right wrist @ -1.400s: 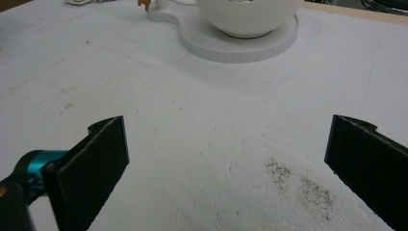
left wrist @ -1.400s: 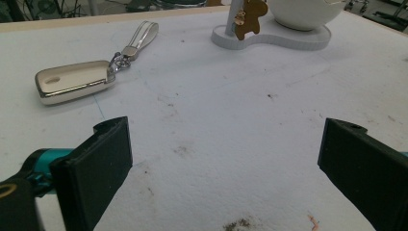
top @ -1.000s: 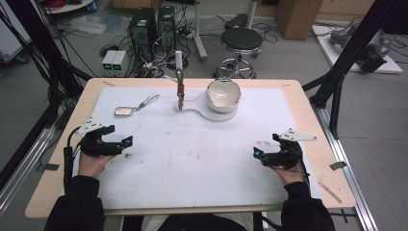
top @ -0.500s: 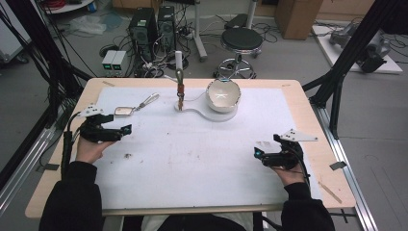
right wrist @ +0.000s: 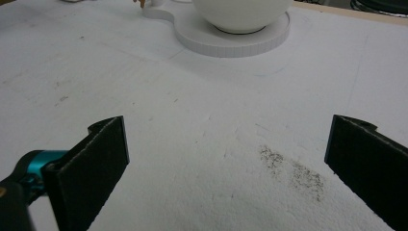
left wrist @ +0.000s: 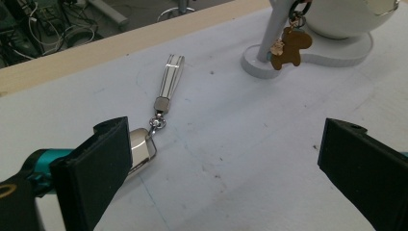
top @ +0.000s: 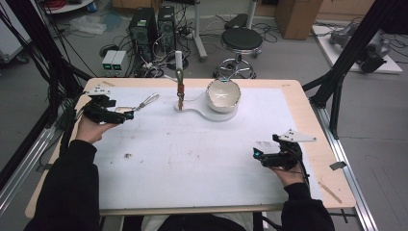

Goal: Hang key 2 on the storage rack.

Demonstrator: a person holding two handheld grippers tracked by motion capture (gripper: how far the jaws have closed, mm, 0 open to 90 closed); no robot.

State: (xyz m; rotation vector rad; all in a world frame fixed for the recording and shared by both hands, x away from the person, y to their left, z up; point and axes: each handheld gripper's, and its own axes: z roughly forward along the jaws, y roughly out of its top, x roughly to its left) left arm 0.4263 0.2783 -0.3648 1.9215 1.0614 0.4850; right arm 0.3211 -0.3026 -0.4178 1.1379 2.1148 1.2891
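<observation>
Left gripper (left wrist: 226,163) wide open beside keychain (left wrist: 161,108), white stand (left wrist: 308,53) beyond.

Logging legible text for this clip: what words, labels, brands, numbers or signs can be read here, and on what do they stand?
None can be read.
Silver metal keychain with striped strap: no lettering visible.
Brown dog-shaped charm hanging on the white stand: no text.
White round bowl: plain.
Two small grey boxes on the floor: any front markings too small to read.
Black computer towers: no legible label.
</observation>
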